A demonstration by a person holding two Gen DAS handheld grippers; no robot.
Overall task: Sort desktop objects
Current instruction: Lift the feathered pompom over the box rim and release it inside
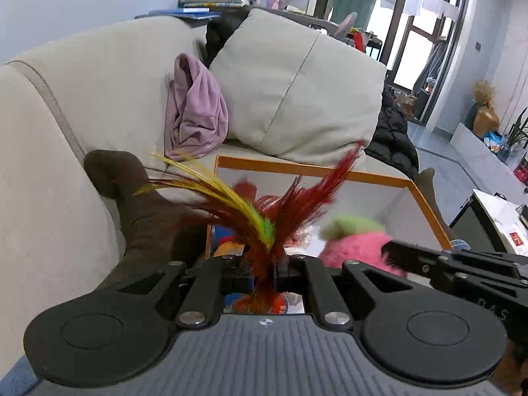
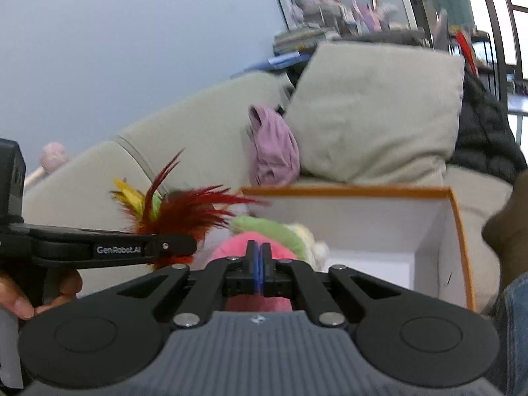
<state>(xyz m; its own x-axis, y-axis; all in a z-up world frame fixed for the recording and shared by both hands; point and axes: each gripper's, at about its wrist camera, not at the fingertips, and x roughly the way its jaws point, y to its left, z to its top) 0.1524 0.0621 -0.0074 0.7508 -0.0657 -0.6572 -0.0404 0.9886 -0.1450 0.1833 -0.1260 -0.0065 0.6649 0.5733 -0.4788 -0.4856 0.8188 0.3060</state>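
My left gripper (image 1: 264, 269) is shut on a feather shuttlecock (image 1: 267, 231) with red, yellow and green feathers; it also shows in the right wrist view (image 2: 178, 214), held above the near left edge of a white box with an orange rim (image 1: 330, 170). My right gripper (image 2: 259, 257) is shut on a pink plush toy with a green top (image 2: 260, 231); the toy also shows in the left wrist view (image 1: 353, 237), over the box (image 2: 363, 193). Colourful items lie in the box below the shuttlecock, mostly hidden.
A beige sofa (image 1: 99, 66) with a cushion (image 1: 297, 89) and a lilac cloth (image 1: 194, 109) stands behind the box. The person's dark socked feet (image 1: 138, 198) rest beside the box. A black jacket (image 1: 392, 132) lies at the right. A low table (image 1: 498, 217) stands far right.
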